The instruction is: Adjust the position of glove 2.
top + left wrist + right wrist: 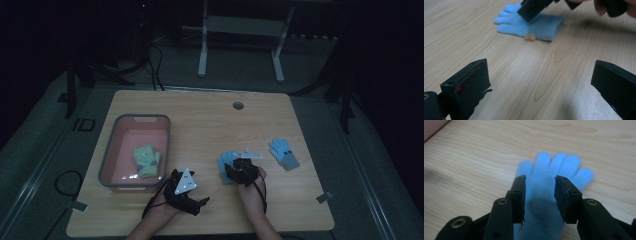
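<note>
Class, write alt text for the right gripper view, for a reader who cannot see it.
The right gripper, jaws open, hovers over a light blue glove lying flat on a wooden table, fingers pointing away. A pink bin's corner shows at upper left.

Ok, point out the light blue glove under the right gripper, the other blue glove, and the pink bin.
light blue glove [554, 167], right gripper view, on its finger bases.
blue glove with grey cuff [282, 151], high view, on its palm.
pink bin [107, 152], high view, on its left rim.
</note>
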Demonstrator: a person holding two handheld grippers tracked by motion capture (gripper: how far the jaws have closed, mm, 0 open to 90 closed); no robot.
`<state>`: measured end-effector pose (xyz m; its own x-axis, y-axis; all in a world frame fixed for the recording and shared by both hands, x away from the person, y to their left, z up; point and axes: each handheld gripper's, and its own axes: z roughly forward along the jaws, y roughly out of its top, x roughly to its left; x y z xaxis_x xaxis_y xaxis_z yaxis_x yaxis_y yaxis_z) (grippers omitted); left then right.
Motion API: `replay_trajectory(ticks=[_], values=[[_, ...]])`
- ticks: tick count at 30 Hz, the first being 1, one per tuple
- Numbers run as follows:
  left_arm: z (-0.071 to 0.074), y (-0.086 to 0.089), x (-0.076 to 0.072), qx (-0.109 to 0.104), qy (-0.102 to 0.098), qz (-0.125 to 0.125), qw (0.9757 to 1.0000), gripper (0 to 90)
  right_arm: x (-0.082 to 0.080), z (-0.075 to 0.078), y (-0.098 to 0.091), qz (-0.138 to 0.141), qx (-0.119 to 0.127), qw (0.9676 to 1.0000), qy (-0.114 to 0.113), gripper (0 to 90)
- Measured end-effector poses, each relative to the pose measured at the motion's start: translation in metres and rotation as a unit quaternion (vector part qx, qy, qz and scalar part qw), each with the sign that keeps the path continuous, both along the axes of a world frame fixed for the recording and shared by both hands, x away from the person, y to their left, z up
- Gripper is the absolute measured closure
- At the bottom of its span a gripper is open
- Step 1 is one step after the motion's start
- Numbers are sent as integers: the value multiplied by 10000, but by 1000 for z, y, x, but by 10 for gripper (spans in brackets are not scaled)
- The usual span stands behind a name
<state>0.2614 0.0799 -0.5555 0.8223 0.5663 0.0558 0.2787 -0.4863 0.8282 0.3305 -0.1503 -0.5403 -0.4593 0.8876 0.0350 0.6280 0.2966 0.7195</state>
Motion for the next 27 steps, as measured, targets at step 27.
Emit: replay_trajectory(ticks=[27], values=[[-2,0,1,-142,85,-36,9999,21,42,39,-145,108,-312,9991,-256,633]])
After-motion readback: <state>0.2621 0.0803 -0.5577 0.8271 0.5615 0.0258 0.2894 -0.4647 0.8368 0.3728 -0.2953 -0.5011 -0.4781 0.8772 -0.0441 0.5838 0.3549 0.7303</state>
